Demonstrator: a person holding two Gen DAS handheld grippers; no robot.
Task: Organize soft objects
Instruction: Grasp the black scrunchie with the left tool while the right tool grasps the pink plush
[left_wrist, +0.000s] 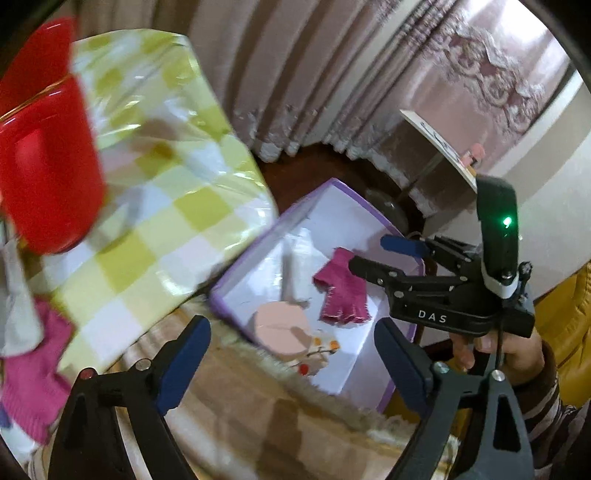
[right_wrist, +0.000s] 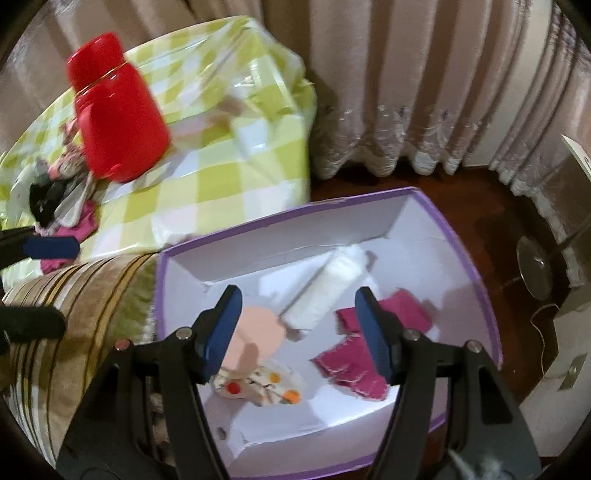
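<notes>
A table covered in a glossy yellow-green and white checked cloth (right_wrist: 221, 184) fills the upper left of both wrist views, with pale pleated curtains (right_wrist: 406, 92) hanging behind it down to a dark wooden floor. Beside the table, on a brown striped cushion (right_wrist: 74, 314), sits a white cardboard box with a purple rim (right_wrist: 476, 273).

On the cloth stands a tall red plastic jug with a lid (right_wrist: 118, 122). Next to its base lies a heap of mixed small soft items (right_wrist: 62, 192), a magenta piece among them.

Inside the box lie a white rolled cloth (right_wrist: 328, 291), set diagonally, a magenta knitted glove (right_wrist: 354, 365) flat on the floor of the box to the right of the roll, and a soft doll with a peach round head and spotted cream body (right_wrist: 258, 373) to the left.

The right gripper (right_wrist: 299, 339) hangs over the box with its blue-padded fingers spread apart, nothing between them; the glove lies below its right finger. The left gripper (left_wrist: 291, 365) is over the cushion edge near the box, jaws spread wide and empty. A hand (left_wrist: 502, 350) in a striped cuff holds the right tool.
</notes>
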